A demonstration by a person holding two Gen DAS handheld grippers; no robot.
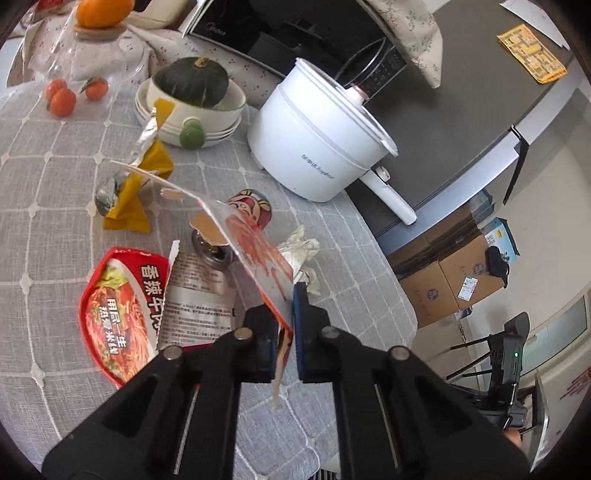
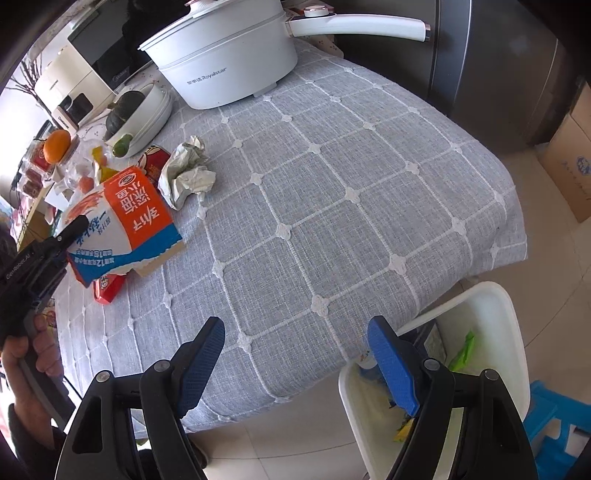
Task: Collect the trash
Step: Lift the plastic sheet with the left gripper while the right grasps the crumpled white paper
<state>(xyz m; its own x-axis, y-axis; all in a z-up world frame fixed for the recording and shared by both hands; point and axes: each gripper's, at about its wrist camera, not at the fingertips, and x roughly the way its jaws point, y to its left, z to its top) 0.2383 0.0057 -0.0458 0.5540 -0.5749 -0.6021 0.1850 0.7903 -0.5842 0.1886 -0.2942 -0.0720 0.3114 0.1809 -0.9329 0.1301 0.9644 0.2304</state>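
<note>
My left gripper (image 1: 285, 317) is shut on a flattened orange, white and blue carton (image 1: 255, 243) and holds it above the table; the same carton (image 2: 122, 225) shows at the left of the right wrist view, with the left gripper (image 2: 72, 229) on it. A red noodle packet (image 1: 118, 310), a printed paper (image 1: 199, 291), a yellow foil wrapper (image 1: 136, 184), a painted can (image 1: 255, 210) and crumpled paper (image 2: 186, 173) lie on the grey checked tablecloth (image 2: 332, 206). My right gripper (image 2: 295, 354) is open and empty over the table's near edge, beside a white bin (image 2: 491, 317) holding some trash.
A white electric pot (image 2: 229, 62) stands at the back of the table. Stacked bowls hold a dark squash (image 1: 192, 81). Tangerines (image 1: 61, 99), a microwave (image 1: 295, 33), a fridge (image 2: 498, 74), cardboard boxes (image 1: 454, 284) and a blue stool (image 2: 554, 424) are around.
</note>
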